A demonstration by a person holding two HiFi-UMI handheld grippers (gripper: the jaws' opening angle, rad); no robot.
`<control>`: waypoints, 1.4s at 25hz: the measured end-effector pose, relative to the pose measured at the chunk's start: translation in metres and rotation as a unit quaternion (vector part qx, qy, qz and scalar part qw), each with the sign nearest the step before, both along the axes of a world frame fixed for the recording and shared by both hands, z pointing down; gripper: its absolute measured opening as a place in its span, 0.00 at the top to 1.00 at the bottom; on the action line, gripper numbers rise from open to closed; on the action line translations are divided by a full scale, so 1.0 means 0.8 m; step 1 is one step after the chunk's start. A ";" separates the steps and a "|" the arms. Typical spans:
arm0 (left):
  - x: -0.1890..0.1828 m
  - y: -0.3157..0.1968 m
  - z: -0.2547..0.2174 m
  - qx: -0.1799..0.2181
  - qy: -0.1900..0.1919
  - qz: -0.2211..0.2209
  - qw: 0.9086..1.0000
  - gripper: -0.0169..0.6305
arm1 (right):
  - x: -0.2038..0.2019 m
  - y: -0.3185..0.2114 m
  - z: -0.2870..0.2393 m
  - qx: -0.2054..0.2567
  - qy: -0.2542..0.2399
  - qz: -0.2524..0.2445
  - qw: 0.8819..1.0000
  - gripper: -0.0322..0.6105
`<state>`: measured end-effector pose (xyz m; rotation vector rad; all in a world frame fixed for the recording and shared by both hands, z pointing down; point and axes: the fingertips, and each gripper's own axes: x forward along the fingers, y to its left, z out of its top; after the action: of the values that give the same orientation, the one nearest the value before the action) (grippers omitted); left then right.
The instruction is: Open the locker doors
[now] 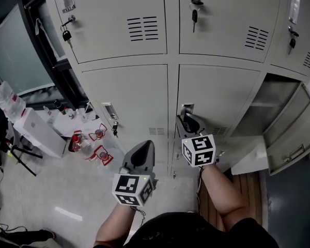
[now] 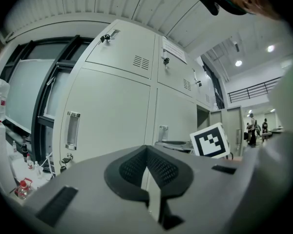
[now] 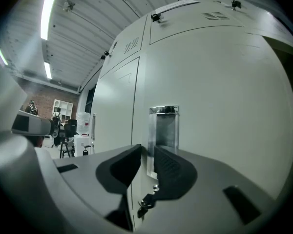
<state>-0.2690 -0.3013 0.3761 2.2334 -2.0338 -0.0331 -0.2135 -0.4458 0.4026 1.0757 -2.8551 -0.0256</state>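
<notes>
A bank of beige lockers fills the head view. My right gripper (image 1: 188, 120) is up against the chrome recessed handle (image 1: 186, 108) of the lower middle locker door (image 1: 217, 94), which is closed. In the right gripper view its jaws (image 3: 147, 152) stand slightly apart, with the left rim of that handle (image 3: 163, 133) lined up in the gap. A key (image 3: 146, 204) hangs just below. My left gripper (image 1: 143, 150) hangs back from the lockers, shut and empty (image 2: 147, 151), in front of the closed lower left door (image 1: 129, 94).
The lower right locker (image 1: 276, 107) stands open, its door (image 1: 294, 138) swung out to the right. Keys hang in the upper doors (image 1: 195, 14). On the floor at the left stand bottles (image 1: 88, 143) and a white box (image 1: 39, 133).
</notes>
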 end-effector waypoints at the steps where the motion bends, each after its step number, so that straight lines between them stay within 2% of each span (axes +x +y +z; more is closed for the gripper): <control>1: 0.002 0.002 0.001 -0.002 0.001 0.002 1.000 0.97 | 0.001 0.003 0.000 0.000 0.000 -0.002 1.000 0.82; 4: 0.007 0.009 0.004 -0.011 0.003 0.009 1.000 0.97 | 0.006 0.015 0.000 -0.002 -0.001 -0.014 1.000 0.82; 7: 0.012 0.013 0.001 -0.003 0.000 0.013 1.000 0.97 | 0.012 0.029 -0.001 -0.002 -0.003 -0.030 1.000 0.82; 17: 0.046 0.036 0.010 -0.008 0.007 0.048 0.999 0.97 | 0.045 0.081 -0.001 0.011 -0.007 -0.114 0.993 0.82; 25: 0.071 0.055 0.008 -0.001 0.012 0.083 0.996 0.97 | 0.081 0.120 0.000 0.002 -0.019 -0.145 0.989 0.81; 28: 0.082 0.063 0.007 0.001 0.012 0.098 0.995 0.97 | 0.096 0.131 -0.001 0.006 -0.024 -0.131 0.991 0.80; 31: 0.088 0.070 0.007 0.001 0.011 0.109 0.994 0.97 | 0.109 0.139 -0.001 0.025 -0.020 -0.081 0.996 0.77; 33: 0.090 0.075 0.008 0.001 0.010 0.115 0.993 0.97 | 0.113 0.140 0.003 0.040 -0.005 -0.027 0.999 0.62; 35: 0.091 0.080 0.009 0.001 0.009 0.121 0.993 0.97 | 0.114 0.140 0.010 0.054 0.018 0.032 0.998 0.57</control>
<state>-0.1961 -0.2372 0.3832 2.4530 -1.7399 -0.0328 -0.1222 -0.3336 0.4106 1.1731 -2.8137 -0.1953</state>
